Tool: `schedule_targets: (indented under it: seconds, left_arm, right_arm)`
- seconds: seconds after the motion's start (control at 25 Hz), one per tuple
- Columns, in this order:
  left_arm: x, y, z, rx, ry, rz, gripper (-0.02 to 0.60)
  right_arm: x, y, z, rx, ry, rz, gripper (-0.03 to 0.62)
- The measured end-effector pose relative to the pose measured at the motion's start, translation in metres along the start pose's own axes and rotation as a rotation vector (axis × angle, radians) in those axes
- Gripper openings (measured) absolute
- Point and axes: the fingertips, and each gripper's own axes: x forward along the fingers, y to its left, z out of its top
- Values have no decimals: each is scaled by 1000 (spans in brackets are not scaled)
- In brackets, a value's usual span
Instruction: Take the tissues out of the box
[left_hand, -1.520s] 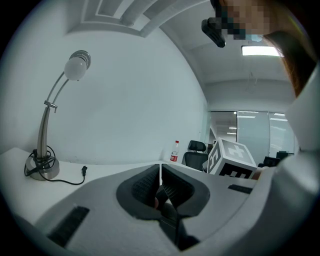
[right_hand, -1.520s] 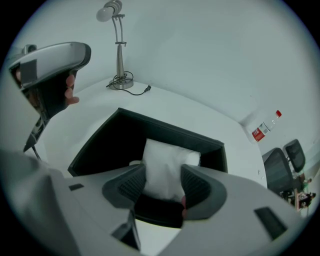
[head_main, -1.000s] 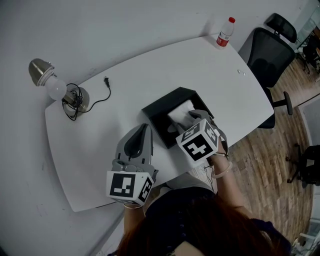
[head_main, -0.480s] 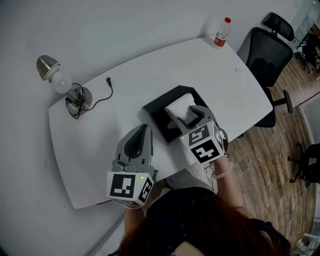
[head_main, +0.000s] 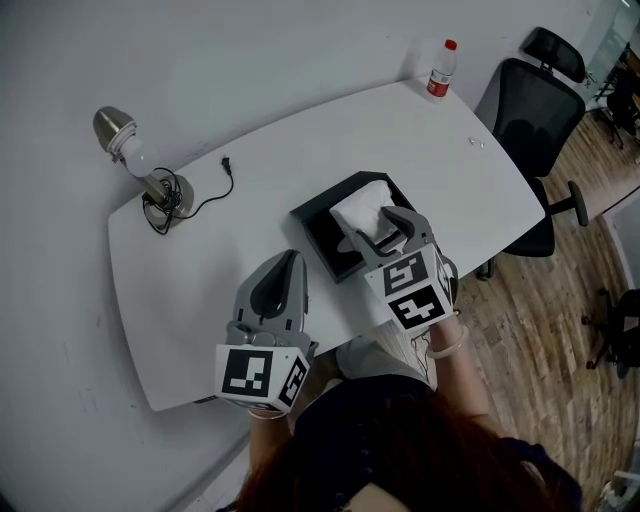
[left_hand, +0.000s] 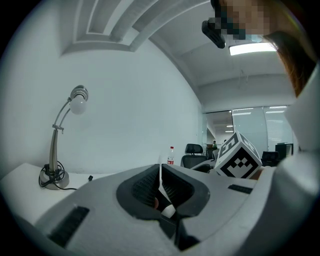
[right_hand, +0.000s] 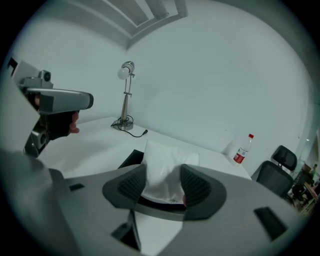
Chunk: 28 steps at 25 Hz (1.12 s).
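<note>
A black tissue box (head_main: 306, 219) lies open on the white table (head_main: 190, 290); its edge also shows in the right gripper view (right_hand: 131, 159). A white pack of tissues (head_main: 358, 208) stands up out of the box. My right gripper (head_main: 376, 229) is shut on the tissues (right_hand: 162, 162), with a pad pressing each side (right_hand: 164, 184). My left gripper (head_main: 289, 258) hovers left of the box near the table's front edge. Its jaws (left_hand: 160, 181) are shut with nothing between them. It also shows from the side in the right gripper view (right_hand: 62, 101).
A desk lamp (head_main: 130, 160) with a coiled cable and loose plug (head_main: 226, 162) stands at the table's far left. A water bottle (head_main: 438, 70) stands at the far right corner. A black office chair (head_main: 535, 105) is beyond the table's right end, on wooden floor.
The right gripper has lifted the tissue pack higher out of the box and drawn slightly back. The left gripper has stayed put.
</note>
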Motion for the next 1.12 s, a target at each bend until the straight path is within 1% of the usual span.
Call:
schedule_targets:
  seconds: [0.32, 0.6, 0.88, 1.12]
  left_arm:
    - [-9, -14, 6, 19, -14, -6, 26]
    - [-18, -25, 9, 27, -26, -10, 26]
    - [-31, -36, 10, 35, -32, -14, 26]
    - [-49, -48, 12, 41, -44, -16, 26]
  right_arm:
    - [-21, -2, 10, 0, -58, -15, 229]
    - [-36, 1, 9, 2, -78, -23, 227]
    - [-54, 9, 8, 24, -130, -30, 225]
    - [-75, 19, 10, 10, -171, -43, 225]
